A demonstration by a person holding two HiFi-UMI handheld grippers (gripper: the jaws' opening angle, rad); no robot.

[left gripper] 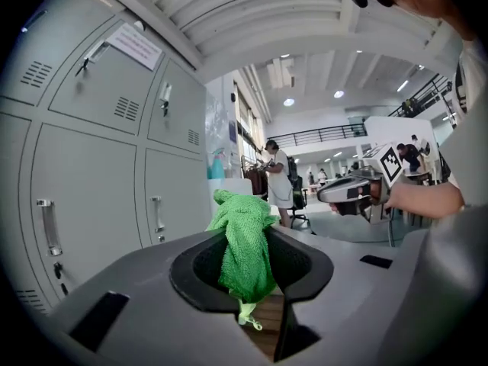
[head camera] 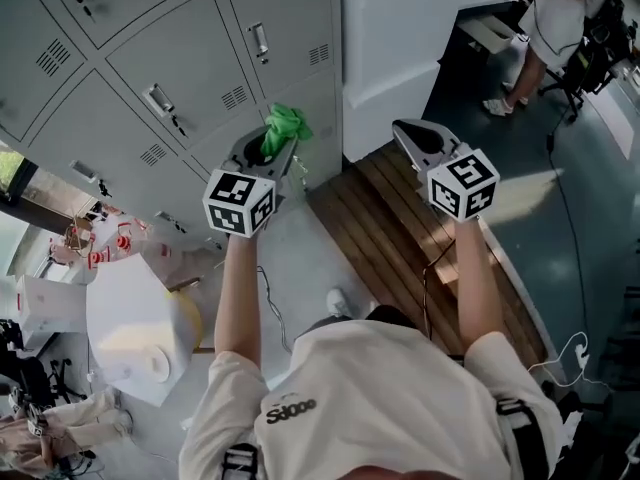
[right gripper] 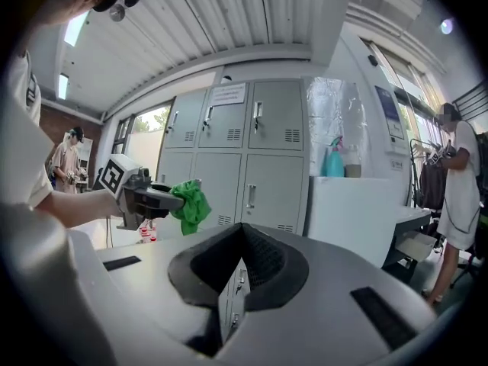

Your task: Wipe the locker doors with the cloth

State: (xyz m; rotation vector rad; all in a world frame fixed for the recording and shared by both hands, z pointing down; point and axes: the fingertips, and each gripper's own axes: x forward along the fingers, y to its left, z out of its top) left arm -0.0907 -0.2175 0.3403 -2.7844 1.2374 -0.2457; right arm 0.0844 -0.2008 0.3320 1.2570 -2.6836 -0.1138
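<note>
Several grey locker doors (head camera: 180,78) fill the upper left of the head view. Beside them stands a white cabinet (head camera: 390,48), with a wooden platform (head camera: 400,228) in front of it. The left gripper (head camera: 280,146) points at the lower doors, and its jaws pinch the green cloth (head camera: 286,125). The right gripper (head camera: 408,130) is over the platform, with its jaws pressed together on nothing.
</note>
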